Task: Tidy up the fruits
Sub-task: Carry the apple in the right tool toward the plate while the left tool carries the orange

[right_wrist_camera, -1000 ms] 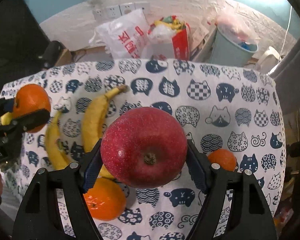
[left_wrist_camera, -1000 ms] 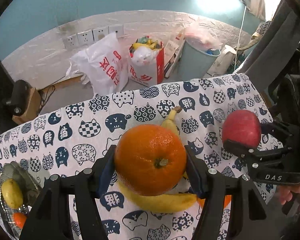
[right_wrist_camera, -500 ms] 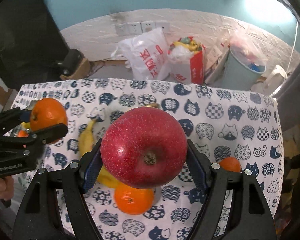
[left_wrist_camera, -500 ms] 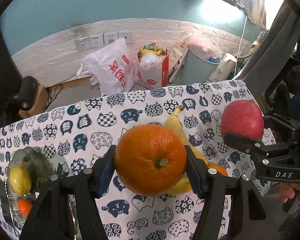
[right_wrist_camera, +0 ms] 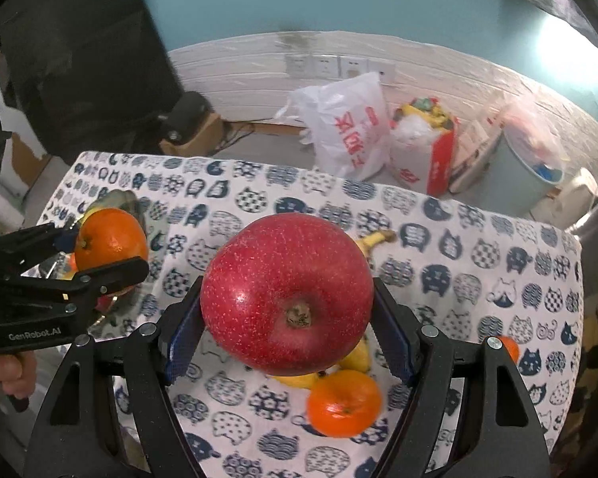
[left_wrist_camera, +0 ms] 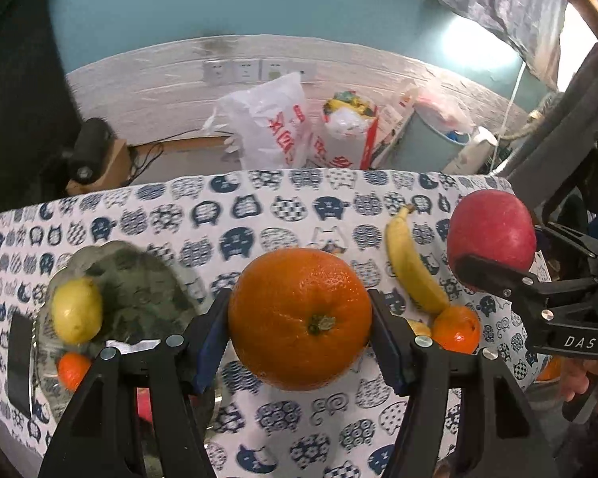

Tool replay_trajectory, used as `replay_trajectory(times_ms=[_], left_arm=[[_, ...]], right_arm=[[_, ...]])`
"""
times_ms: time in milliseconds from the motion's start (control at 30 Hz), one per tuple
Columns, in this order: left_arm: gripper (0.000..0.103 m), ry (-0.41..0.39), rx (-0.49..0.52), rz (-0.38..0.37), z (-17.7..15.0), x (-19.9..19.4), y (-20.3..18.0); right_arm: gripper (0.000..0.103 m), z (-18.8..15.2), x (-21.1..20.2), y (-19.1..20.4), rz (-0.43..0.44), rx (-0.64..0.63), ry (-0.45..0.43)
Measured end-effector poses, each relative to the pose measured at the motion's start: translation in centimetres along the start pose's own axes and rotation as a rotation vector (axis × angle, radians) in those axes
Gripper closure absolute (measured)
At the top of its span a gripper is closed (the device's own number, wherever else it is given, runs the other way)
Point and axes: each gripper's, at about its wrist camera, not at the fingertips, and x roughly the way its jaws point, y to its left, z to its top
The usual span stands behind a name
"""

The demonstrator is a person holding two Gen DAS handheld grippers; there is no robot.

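Note:
My left gripper (left_wrist_camera: 299, 318) is shut on a large orange (left_wrist_camera: 299, 318), held above the table just right of a glass plate (left_wrist_camera: 139, 275). The plate holds a yellow-green fruit (left_wrist_camera: 77, 310) and a small orange (left_wrist_camera: 72, 369). My right gripper (right_wrist_camera: 287, 310) is shut on a red apple (right_wrist_camera: 287, 298), held above the table's middle; the apple also shows in the left wrist view (left_wrist_camera: 491, 235). The held orange shows in the right wrist view (right_wrist_camera: 111, 239). A banana (left_wrist_camera: 412, 269) and a small orange (left_wrist_camera: 456, 328) lie on the cloth; that orange (right_wrist_camera: 343, 402) shows below the apple.
The table has a white cloth with blue cat prints (left_wrist_camera: 259, 215). Another small orange (right_wrist_camera: 508, 348) lies at the right. Beyond the far edge are plastic bags (left_wrist_camera: 271, 123), a red bag (left_wrist_camera: 345, 139) and a bin (left_wrist_camera: 434, 139) on the floor.
Both grippers have moved left and risen with their fruits. The glass plate has come closer to my left gripper, and the bananas have shifted right in its view.

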Motion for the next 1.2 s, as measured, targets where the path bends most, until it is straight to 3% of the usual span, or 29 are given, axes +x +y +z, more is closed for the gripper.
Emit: replay_trajectory(times_ms=[733,1200], left_arm=[[0.037,-0.021,-0.189,0.110,-3.6,-2.4,12.1],[0.037,0.057,-0.322,0.083,-5.4,2.1,17.9]], right_arm=[[0.026,3.3,5.6,11.4,0.112,-0.144,0.054],[0.026,3.8,9.4,15.7,0.141,-0.194,0.108]])
